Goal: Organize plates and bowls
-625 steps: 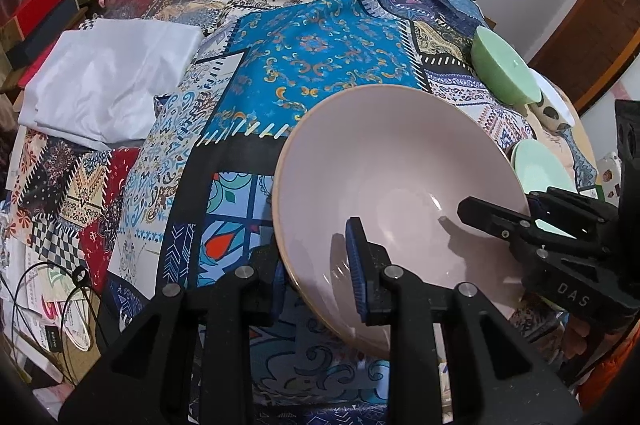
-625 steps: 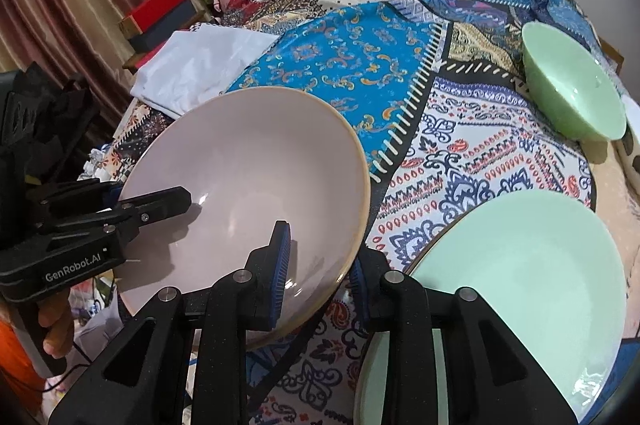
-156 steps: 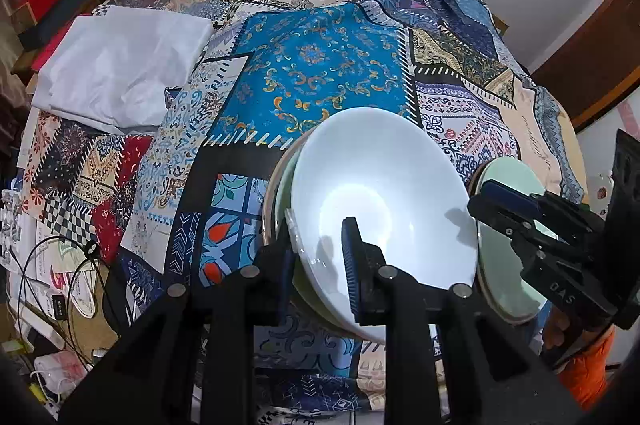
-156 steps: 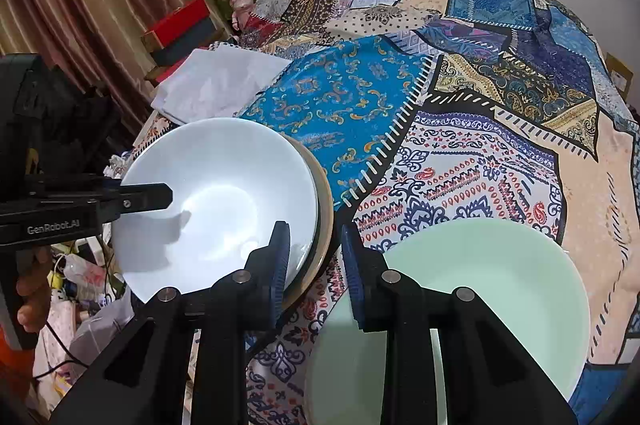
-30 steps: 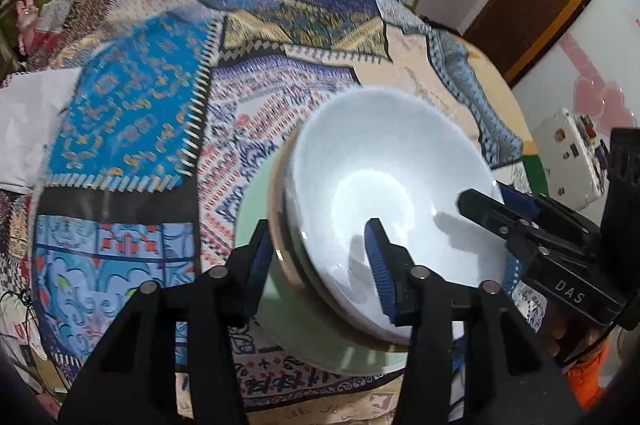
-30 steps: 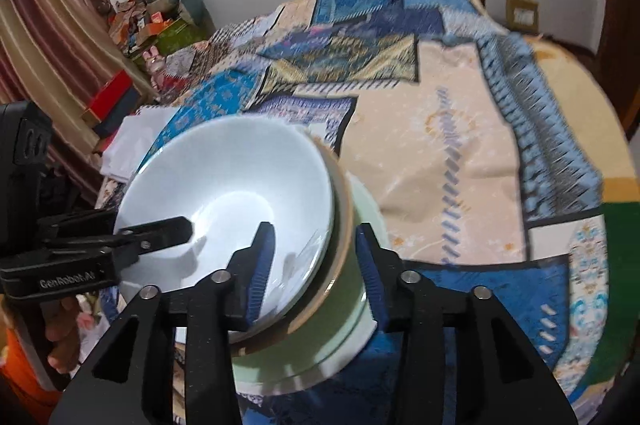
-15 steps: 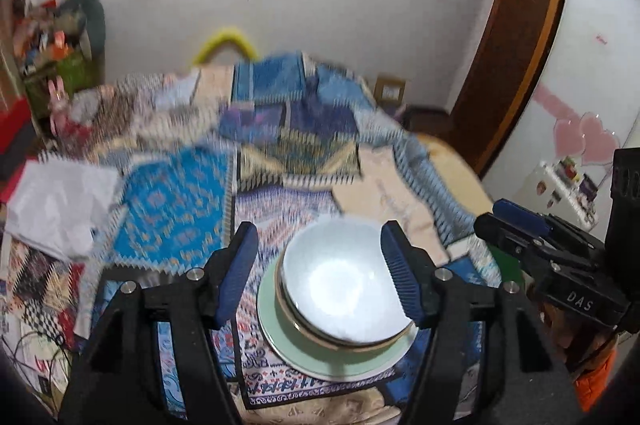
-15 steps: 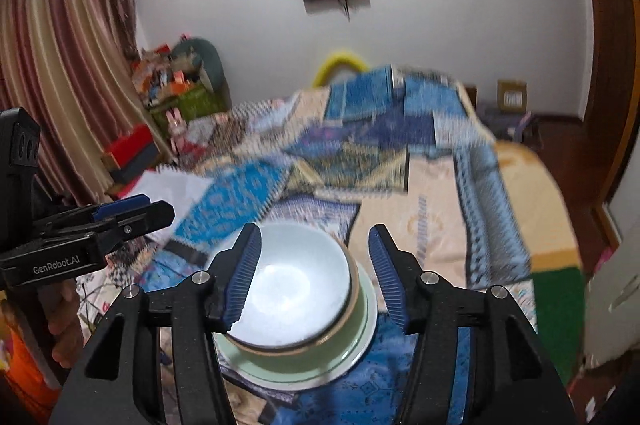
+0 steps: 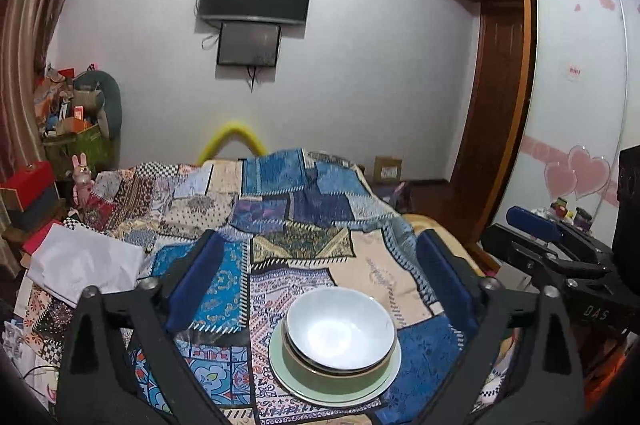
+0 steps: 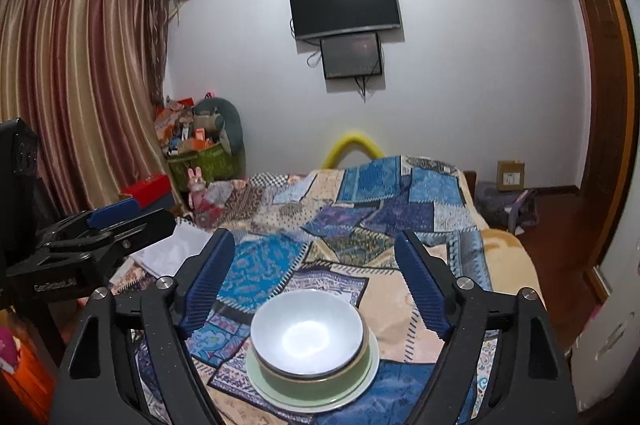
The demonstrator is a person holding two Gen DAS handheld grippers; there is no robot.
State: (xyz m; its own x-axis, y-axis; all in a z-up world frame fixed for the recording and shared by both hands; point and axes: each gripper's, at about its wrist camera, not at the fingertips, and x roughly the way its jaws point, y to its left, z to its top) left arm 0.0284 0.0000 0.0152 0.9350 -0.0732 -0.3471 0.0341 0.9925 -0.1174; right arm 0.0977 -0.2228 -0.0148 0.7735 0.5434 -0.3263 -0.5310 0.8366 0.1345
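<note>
Spreading wider with nothing between their jaws, the left gripper [image 9: 316, 281] and right gripper [image 10: 316, 277] hover above the nested bowls [image 9: 340, 333] on the green plate [image 9: 288, 381], which sits low and centred ahead on the patchwork bedspread [image 9: 304, 201].

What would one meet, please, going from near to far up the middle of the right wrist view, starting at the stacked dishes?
pale green plate → white bowl nested on top of the stack → patchwork bedspread → yellow arch behind the bed → small dark screen → wall television.
</note>
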